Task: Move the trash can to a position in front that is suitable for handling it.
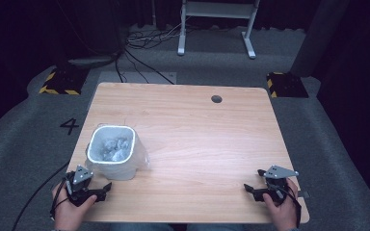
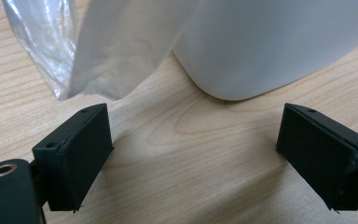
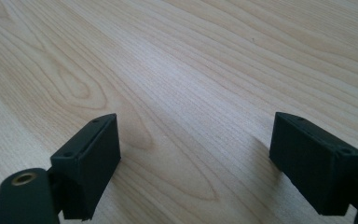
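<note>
Standing on the left part of the wooden bench (image 1: 197, 130) is a small white bin (image 1: 112, 153) with rounded corners, lined with a clear plastic bag (image 1: 142, 156) whose loose edge spills over the rim and hangs down the outside. Something crumpled and pale lies inside the bin; it looks like more plastic or paper, though the high view is too coarse to tell which.

At the near left corner of the bench, just beside the bin's near side, the left gripper (image 1: 107, 188) is held in the person's left hand (image 1: 70, 211). Its fingers (image 2: 77, 154) stand wide apart with nothing between them. In the left gripper view the bin's white wall (image 2: 270, 46) rises just beyond the fingers, and a fold of the bag (image 2: 98, 51) hangs down beside it, apart from either finger.

Well apart from the bin, at the near right corner, the right gripper (image 1: 251, 180) sits in the person's right hand (image 1: 282, 209), pointing left across the bench. Its fingers (image 3: 91, 161) are also spread wide and hold nothing, with bare wood grain (image 3: 191, 70) ahead of them.

A round grommet hole (image 1: 216, 99) sits near the far edge of the bench. On the grey floor (image 1: 24, 144) to the left, a black numeral 4 (image 1: 69, 126) is marked.
</note>
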The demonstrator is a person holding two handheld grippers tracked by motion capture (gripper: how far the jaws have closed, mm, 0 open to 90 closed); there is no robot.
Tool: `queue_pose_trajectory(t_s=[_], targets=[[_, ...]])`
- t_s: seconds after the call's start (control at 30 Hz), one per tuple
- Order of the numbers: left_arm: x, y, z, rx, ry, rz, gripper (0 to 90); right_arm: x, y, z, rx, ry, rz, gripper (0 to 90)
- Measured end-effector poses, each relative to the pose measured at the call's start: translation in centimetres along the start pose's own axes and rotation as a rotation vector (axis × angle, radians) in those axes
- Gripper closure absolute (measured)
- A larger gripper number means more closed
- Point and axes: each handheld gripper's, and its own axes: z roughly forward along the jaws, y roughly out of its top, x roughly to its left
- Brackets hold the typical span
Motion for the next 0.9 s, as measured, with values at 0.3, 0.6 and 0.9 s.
queue_pose_trajectory(t_s=[0.3, 0.6, 0.9], targets=[[-0.2, -0.3, -2.0, -0.01, -0.045, 0.025, 16.5, 0.0, 0.0, 0.0, 0.0, 0.002, -0.003, 16.2], [0.4, -0.3, -5.2, -0.02, -0.075, 0.018, 16.2, 0.0, 0.0, 0.0, 0.0, 0.002, -0.003, 16.2], [1.0, 0.1, -8.1, -0.099, -0.023, 0.005, 15.7, 0.0, 0.1, 0.1, 0.0, 0.005, -0.004, 16.2]])
